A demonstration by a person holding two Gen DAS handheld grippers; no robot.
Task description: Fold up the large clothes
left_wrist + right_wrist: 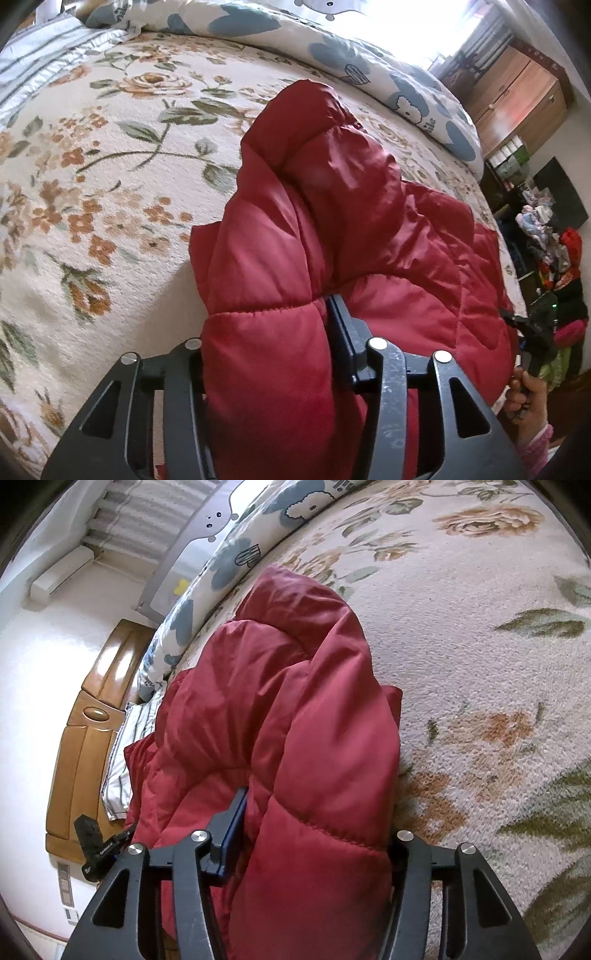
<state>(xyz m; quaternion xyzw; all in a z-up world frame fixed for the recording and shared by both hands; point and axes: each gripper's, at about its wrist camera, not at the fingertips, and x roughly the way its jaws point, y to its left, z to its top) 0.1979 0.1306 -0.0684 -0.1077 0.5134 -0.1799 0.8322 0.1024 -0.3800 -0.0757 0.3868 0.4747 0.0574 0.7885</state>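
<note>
A red padded jacket (pixel 332 229) is bunched and lifted over a floral bedspread (pixel 110 177). My left gripper (pixel 269 332) is shut on a thick quilted fold of the jacket, which hides its left finger. The jacket also shows in the right wrist view (pixel 288 701), where my right gripper (pixel 314 819) is shut on another quilted edge of it; only its blue-padded left finger (pixel 232 823) shows. The right gripper also appears at the right edge of the left wrist view (pixel 532 332), held by a hand.
A blue-and-white patterned duvet (pixel 332 48) lies along the far side of the bed. A striped pillow (pixel 40 62) is at the head, by a wooden headboard (pixel 88 731). A wooden dresser (pixel 517 99) and a pile of clothes (pixel 554 258) stand beside the bed.
</note>
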